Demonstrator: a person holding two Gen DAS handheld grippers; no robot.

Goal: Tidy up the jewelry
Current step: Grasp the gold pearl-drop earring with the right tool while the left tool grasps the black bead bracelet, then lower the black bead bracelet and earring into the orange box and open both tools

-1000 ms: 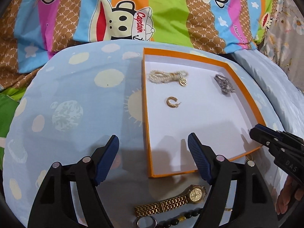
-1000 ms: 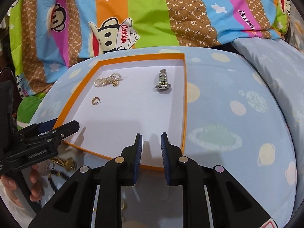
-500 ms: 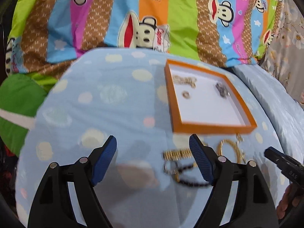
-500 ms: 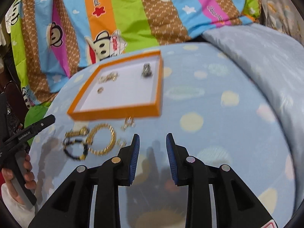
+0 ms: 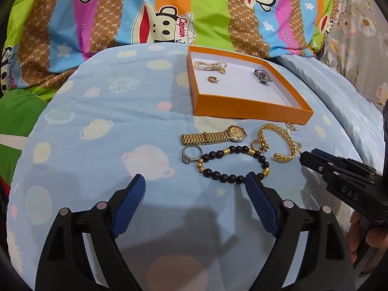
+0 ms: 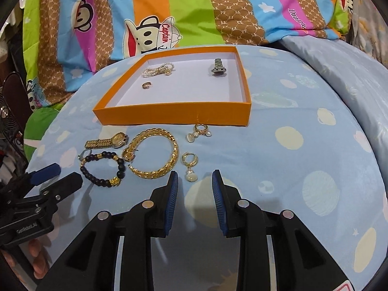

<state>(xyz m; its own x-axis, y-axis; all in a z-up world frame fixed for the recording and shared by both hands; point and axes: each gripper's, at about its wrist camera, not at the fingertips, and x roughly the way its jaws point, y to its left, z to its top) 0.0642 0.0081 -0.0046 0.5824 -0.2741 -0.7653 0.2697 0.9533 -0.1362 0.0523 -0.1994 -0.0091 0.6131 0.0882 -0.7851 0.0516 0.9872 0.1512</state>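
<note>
Where beads (image 5: 219, 175) meet left claw (image 5: 195, 203), partly hidden

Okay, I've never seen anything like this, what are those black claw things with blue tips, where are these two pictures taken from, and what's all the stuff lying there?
They are two hand-held grippers, one in each of a person's hands, each with a camera looking along its fingers. One picture is from the left gripper, the other from the right gripper; each also catches the other at its edge. Both are open and hold nothing. On the blue cloth sits an orange tray holding a pearl strand, a small ring and a silver band. In front of the tray lie a gold watch, a bead bracelet, a gold bangle, a stone ring and pearl earrings.
</note>
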